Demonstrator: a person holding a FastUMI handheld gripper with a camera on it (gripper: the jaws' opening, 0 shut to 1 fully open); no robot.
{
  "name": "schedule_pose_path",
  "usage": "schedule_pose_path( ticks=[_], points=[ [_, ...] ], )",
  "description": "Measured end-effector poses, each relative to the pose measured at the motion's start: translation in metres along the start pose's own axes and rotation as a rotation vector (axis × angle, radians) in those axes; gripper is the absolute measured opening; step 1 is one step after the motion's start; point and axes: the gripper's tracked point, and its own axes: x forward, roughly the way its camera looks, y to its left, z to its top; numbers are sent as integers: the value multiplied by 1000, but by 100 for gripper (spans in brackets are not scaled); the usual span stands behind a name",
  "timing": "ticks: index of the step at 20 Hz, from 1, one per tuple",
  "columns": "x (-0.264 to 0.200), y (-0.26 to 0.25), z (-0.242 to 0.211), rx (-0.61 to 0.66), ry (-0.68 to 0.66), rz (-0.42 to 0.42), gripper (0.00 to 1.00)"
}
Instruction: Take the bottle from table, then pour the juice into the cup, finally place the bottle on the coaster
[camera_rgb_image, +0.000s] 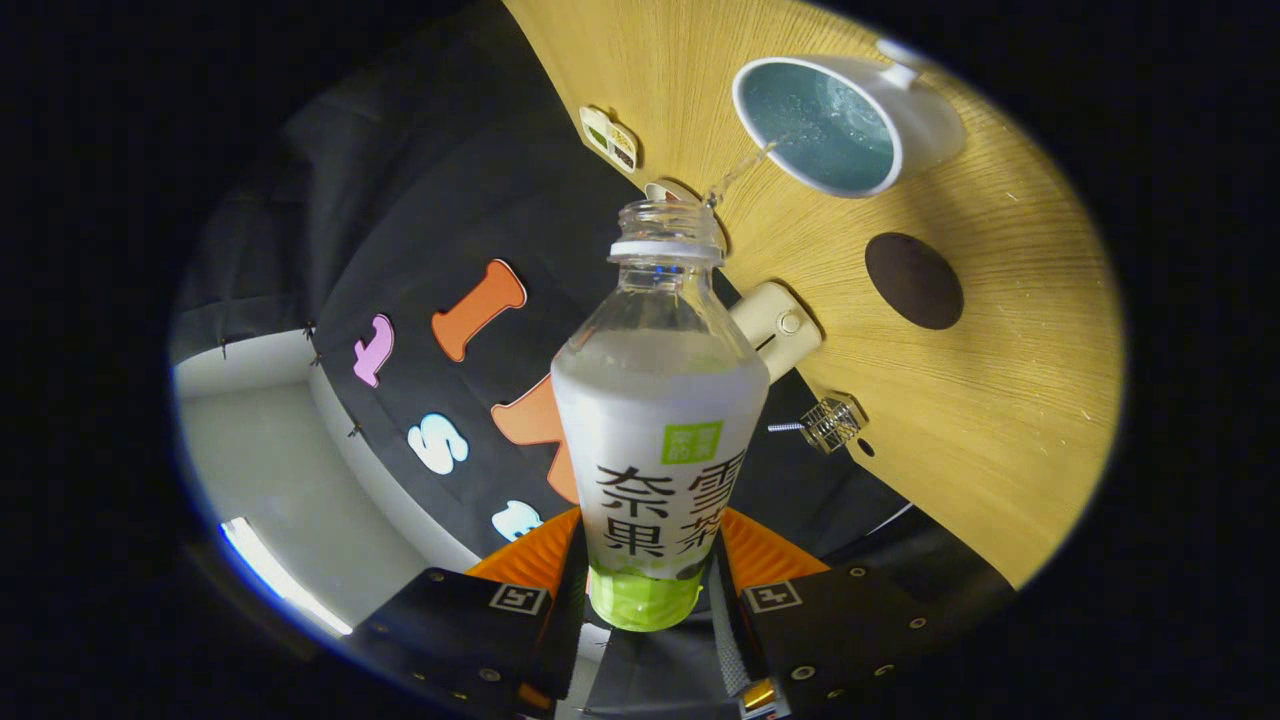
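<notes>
Wooden table (1000, 400) carries cup (830, 125) and coaster (913, 281). Gripper (645, 580) clamps uncapped bottle (655, 440); liquid streams toward one o'clock into cup.

A light wood-grain surface (1000, 400) fills the far side of the scene, its grain running in fine lines. Beside it hangs the booth's black cloth wall (420, 200), creased in folds. Past the cloth lies a pale grey wall (260, 440), and a bright strip (280, 575), perhaps a lamp.
</notes>
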Motion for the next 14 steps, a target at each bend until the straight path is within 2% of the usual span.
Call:
schedule_pose_path(
  ticks=[14],
  points=[
    [-4,11,-3,107,11,33,57]
  ],
)
